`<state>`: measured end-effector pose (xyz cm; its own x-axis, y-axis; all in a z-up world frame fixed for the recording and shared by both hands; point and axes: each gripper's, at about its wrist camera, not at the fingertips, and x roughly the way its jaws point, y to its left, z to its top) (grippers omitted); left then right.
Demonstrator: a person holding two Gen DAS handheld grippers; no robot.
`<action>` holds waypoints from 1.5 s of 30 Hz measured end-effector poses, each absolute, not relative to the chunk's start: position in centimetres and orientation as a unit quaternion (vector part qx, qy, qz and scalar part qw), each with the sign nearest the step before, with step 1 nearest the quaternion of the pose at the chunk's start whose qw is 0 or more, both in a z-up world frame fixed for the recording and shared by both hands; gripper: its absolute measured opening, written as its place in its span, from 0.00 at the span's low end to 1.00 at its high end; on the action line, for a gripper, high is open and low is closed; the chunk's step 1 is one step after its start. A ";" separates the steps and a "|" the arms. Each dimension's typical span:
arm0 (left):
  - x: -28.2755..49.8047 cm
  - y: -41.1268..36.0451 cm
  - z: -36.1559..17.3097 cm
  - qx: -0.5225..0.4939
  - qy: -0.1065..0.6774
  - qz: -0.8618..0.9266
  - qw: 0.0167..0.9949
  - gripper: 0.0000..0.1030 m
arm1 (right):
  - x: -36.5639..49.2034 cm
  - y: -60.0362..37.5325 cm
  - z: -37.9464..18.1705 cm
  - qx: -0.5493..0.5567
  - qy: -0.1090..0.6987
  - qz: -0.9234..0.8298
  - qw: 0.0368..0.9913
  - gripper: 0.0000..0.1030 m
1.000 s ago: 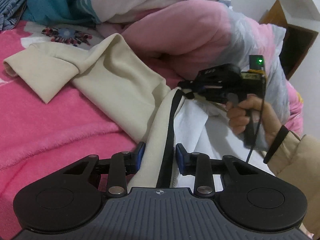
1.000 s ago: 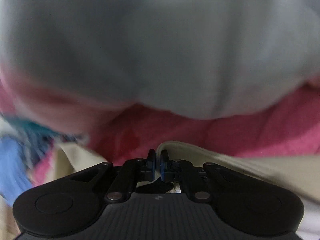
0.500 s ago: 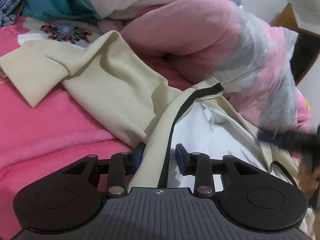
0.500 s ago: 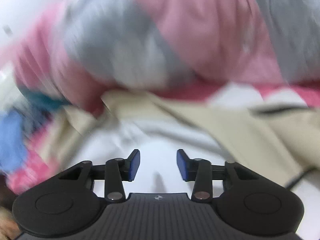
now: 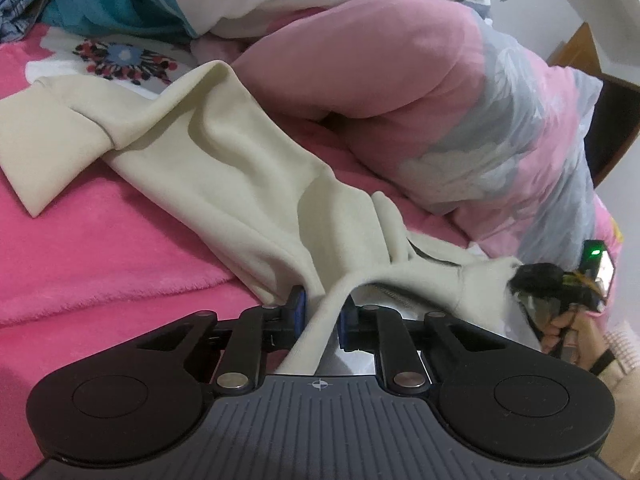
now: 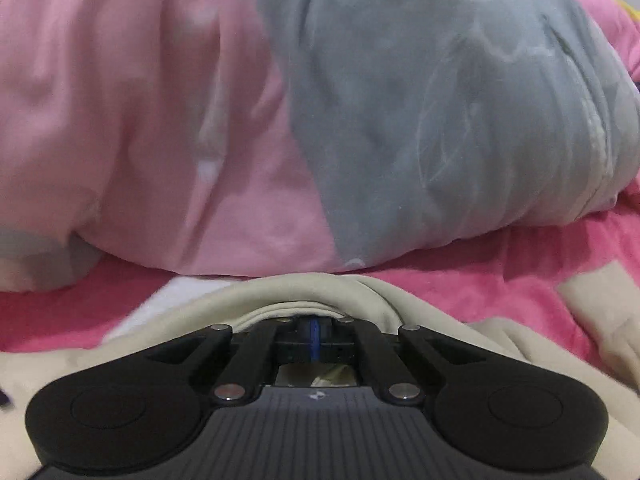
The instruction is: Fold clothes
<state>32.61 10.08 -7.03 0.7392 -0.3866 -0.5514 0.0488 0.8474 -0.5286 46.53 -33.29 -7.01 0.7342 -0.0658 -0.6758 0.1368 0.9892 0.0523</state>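
A cream jacket (image 5: 224,168) lies spread over the pink bed blanket (image 5: 100,240), one sleeve stretched to the far left. My left gripper (image 5: 322,310) is shut on a cream edge of it that runs between the blue pads. At the lower right a hand (image 5: 568,328) holds my right gripper (image 5: 520,280), which pinches another cream edge. In the right wrist view, the right gripper (image 6: 316,330) has its pads pressed together, with a fold of the jacket (image 6: 320,288) bunched over the tips.
A bulky pink and grey quilt (image 5: 440,100) is heaped just behind the jacket and fills the right wrist view (image 6: 360,120). Teal and striped clothes (image 5: 112,0) are piled at the far left. Dark wooden furniture (image 5: 612,128) stands beyond the bed at right.
The right gripper let go of the jacket's far edge, swung open to the lower right and is now shut on another cream edge. The left gripper's fingers have narrowed onto the fabric, which now bunches more.
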 end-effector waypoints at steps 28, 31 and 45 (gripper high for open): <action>31.9 10.6 -6.9 -0.236 0.309 -0.120 0.914 0.30 | 45.6 -20.8 -5.5 0.017 0.441 0.136 0.887 0.14; 31.8 10.8 -6.8 -0.240 0.306 -0.116 0.914 0.30 | 40.1 -19.4 -4.0 -0.020 0.457 0.225 0.860 0.15; 31.1 11.3 -6.5 -0.240 0.300 -0.123 0.915 0.30 | 34.9 -21.9 -5.2 -0.242 0.429 0.047 0.869 0.40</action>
<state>31.15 11.33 -6.53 0.7900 -0.3688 -0.4898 0.0807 0.8545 -0.5132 34.89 -21.91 -5.25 0.6270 -0.1270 -0.7686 -0.2889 0.8784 -0.3808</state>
